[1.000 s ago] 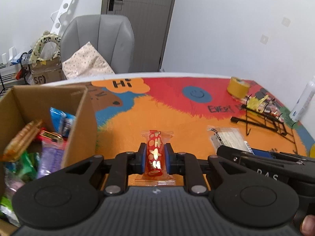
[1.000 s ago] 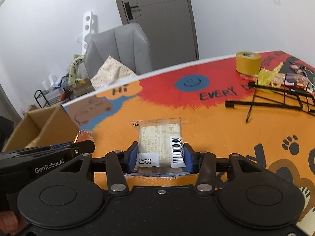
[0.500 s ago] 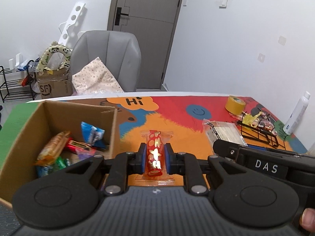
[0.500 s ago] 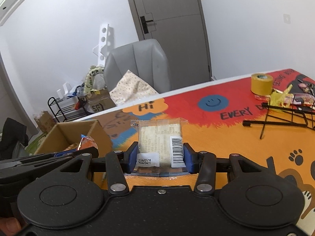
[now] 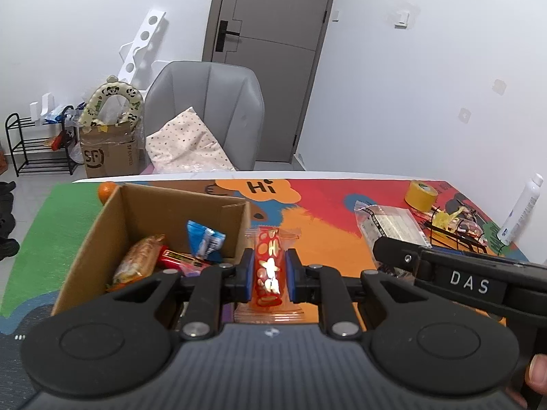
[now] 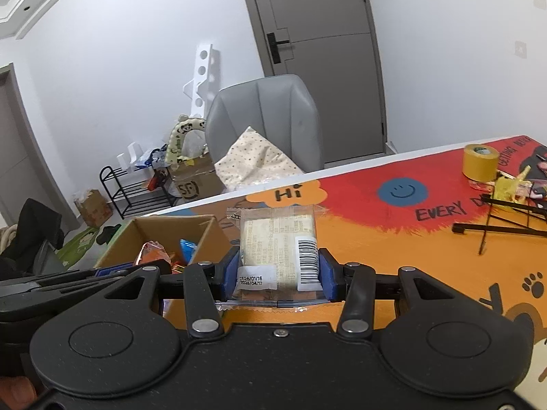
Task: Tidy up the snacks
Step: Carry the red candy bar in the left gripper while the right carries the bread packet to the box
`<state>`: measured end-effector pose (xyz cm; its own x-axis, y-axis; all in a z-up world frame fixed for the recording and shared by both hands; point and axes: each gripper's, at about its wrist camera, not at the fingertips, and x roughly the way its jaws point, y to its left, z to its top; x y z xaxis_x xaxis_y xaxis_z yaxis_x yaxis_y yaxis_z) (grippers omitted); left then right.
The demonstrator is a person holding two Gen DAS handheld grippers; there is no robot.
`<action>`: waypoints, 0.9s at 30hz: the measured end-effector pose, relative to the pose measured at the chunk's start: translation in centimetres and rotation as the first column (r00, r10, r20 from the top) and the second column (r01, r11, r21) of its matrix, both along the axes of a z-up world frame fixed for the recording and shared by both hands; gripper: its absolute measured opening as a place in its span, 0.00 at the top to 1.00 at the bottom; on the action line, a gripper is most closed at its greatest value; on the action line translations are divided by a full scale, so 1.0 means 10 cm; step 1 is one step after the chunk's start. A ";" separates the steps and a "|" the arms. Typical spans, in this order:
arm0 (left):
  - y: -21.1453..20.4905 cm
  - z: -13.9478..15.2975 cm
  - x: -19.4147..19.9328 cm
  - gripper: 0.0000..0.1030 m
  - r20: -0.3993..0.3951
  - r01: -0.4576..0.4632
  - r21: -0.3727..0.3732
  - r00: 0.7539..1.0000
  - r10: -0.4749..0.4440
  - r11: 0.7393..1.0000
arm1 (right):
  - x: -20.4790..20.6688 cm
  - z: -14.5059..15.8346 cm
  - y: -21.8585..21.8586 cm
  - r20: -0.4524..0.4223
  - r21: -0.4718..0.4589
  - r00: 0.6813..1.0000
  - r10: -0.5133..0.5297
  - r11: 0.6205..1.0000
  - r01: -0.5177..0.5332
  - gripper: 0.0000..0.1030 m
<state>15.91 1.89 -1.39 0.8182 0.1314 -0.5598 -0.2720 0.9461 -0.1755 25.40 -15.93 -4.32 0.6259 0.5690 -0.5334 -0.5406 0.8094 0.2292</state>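
My left gripper [image 5: 268,275] is shut on a red snack bar with gold print [image 5: 268,266], held in the air beside the right wall of an open cardboard box [image 5: 102,220]. The box holds several wrapped snacks [image 5: 205,241]. My right gripper [image 6: 278,273] is shut on a clear-wrapped pale cracker pack with a barcode [image 6: 278,246], held above the orange mat to the right of the same box [image 6: 201,232]. The cracker pack [image 5: 389,225] and the right gripper's body [image 5: 471,283] also show in the left wrist view.
A colourful mat [image 6: 393,239] covers the table. At the far right stand a yellow tape roll [image 6: 479,162], a black wire rack [image 6: 506,218] with wrapped items, and a white bottle [image 5: 521,210]. A grey chair [image 5: 205,116] with a cushion stands behind the table.
Both grippers have risen and moved left toward the cardboard box, each still holding its snack. The box's inside has come more fully into view.
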 end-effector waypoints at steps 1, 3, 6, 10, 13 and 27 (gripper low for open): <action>0.03 0.01 -0.01 0.83 -0.002 -0.001 -0.001 1.000 0.001 1.000 | -0.01 0.01 0.02 0.000 0.001 1.000 0.006 1.000 -0.006 0.56; 0.09 0.03 -0.03 0.83 -0.009 0.005 -0.001 1.000 -0.005 1.000 | -0.02 0.02 0.07 -0.001 0.004 1.000 0.019 1.000 -0.019 0.56; 0.19 0.06 -0.05 0.83 -0.016 0.000 -0.004 1.000 0.000 1.000 | -0.04 0.04 0.13 -0.005 0.011 0.999 0.037 0.999 -0.037 0.56; 0.32 0.10 -0.11 0.83 -0.019 -0.009 -0.001 1.000 0.009 1.000 | -0.05 0.06 0.23 -0.013 0.019 0.998 0.057 0.998 -0.057 0.56; 0.41 0.10 -0.14 0.83 -0.025 -0.019 -0.004 1.000 0.018 1.000 | -0.08 0.08 0.31 -0.012 0.020 0.997 0.074 0.997 -0.074 0.56; 0.85 -0.02 -0.27 0.77 -0.083 -0.111 -0.022 0.991 0.109 0.994 | -0.17 0.11 0.69 -0.014 0.009 0.989 0.148 0.989 -0.148 0.56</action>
